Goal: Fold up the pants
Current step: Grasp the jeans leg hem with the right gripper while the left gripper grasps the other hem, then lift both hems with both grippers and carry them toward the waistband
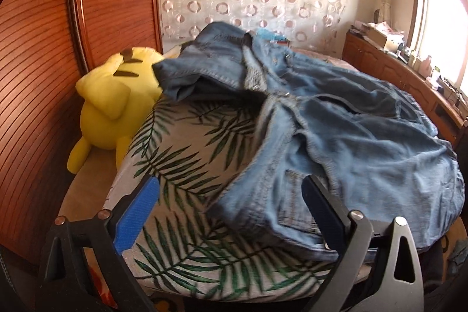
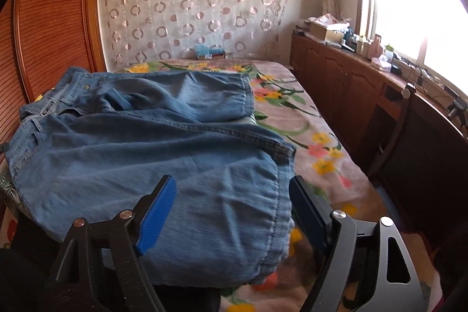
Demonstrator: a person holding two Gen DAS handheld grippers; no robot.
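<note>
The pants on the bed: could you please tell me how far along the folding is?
Done: nothing; the pants lie rumpled and unfolded. In hand: the left gripper straddles the waistband end and the right gripper a leg hem, both open, neither gripping. Left: grasping and every fold.

Home bedrm: bed [image 2: 321, 119], plush toy [image 1: 111, 101].

Pants [image 1: 336, 119] motion-blurred; windowsill clutter [image 2: 380, 54] too small.
</note>
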